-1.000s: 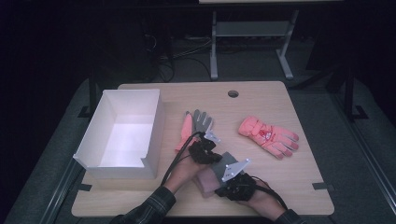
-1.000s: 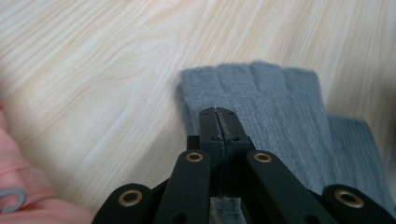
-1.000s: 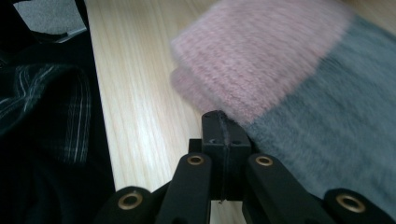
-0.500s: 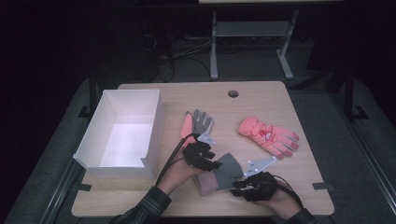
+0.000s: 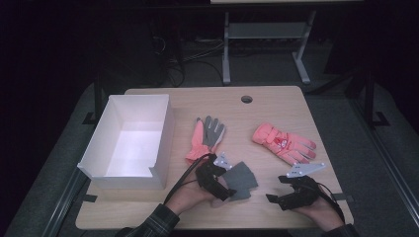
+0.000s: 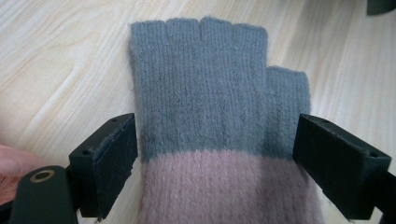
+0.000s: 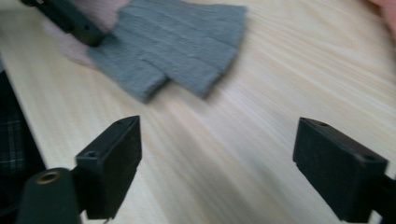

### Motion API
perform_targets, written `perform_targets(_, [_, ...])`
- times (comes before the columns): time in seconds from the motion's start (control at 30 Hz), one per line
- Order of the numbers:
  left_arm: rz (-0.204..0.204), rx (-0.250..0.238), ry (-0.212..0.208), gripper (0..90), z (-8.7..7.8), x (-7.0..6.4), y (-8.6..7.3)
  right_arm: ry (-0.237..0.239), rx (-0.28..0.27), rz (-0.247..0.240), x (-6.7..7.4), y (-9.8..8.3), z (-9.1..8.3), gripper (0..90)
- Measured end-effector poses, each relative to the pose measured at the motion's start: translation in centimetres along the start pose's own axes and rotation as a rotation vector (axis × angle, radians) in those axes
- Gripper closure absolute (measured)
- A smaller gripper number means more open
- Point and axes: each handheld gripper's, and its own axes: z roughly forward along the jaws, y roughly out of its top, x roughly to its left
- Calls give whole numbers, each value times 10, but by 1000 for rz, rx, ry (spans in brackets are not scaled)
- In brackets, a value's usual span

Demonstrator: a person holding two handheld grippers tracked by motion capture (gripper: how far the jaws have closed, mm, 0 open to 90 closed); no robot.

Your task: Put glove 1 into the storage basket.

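Both grippers stand wide with nothing pinched, their jaws having just been opening; the left gripper (image 5: 217, 177) sits over the near middle of the table (image 5: 276, 98), and in the left gripper view its two black jaws flank the grey-and-pink fingerless glove (image 6: 210, 121) without pressing on it, the knit lying flat on the wood between them; the right gripper (image 5: 291, 192) is off to the right of that glove, well apart from it, and the right gripper view looks along its spread jaws at bare tabletop with the glove's grey end farther off; a release seems to be the step in hand, the fingerless glove set down flat near the front edge; farther back lie a grey-palmed pink glove (image 5: 207, 136) and, to the right, a coral ski glove (image 5: 284, 143), with a white box (image 5: 163, 143) standing open at the left; I judge the next move to be either a fresh grip on one of these gloves or a carry toward the box, which calls for closing the jaws on cloth rather than on the wood beneath.
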Motion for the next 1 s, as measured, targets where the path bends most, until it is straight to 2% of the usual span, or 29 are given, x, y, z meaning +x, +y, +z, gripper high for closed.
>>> perform_targets(0.07, [-1, 3, 4, 131, 2, 0, 0, -16, -4, 12, -2, -1, -1, 137])
perform_targets(0.13, [0, 21, 1, 131, 6, 1, -2, -26, -8, 3, -3, -1, -1, 134])
perform_targets(0.17, [-11, 22, -7, 129, 10, 2, -4, -34, -9, 5, -3, -1, 0, 133])
perform_targets(0.27, [-3, 27, -16, 131, 11, 4, -5, -40, -7, 5, -2, 0, 0, 124])
perform_targets(0.4, [-17, 31, -35, 158, 13, 4, -6, -49, -22, 3, -2, 0, 0, 108])
perform_targets(0.6, [-11, 44, -79, 298, 12, 3, -3, -78, -49, 23, -6, 0, -3, 108])
perform_targets(0.73, [-36, 48, -142, 523, 11, 4, -3, -104, -56, 35, -8, 0, -3, 108])
perform_targets(0.77, [-50, 50, -151, 550, 11, 5, -3, -105, -59, 37, -8, 0, -3, 108])
perform_targets(0.93, [-57, 61, -165, 615, 10, 6, -1, -119, -72, 36, -8, 0, -2, 108])
perform_targets(1.0, [-75, 54, -173, 628, 7, 8, 0, -128, -75, 32, -8, -1, -1, 108])
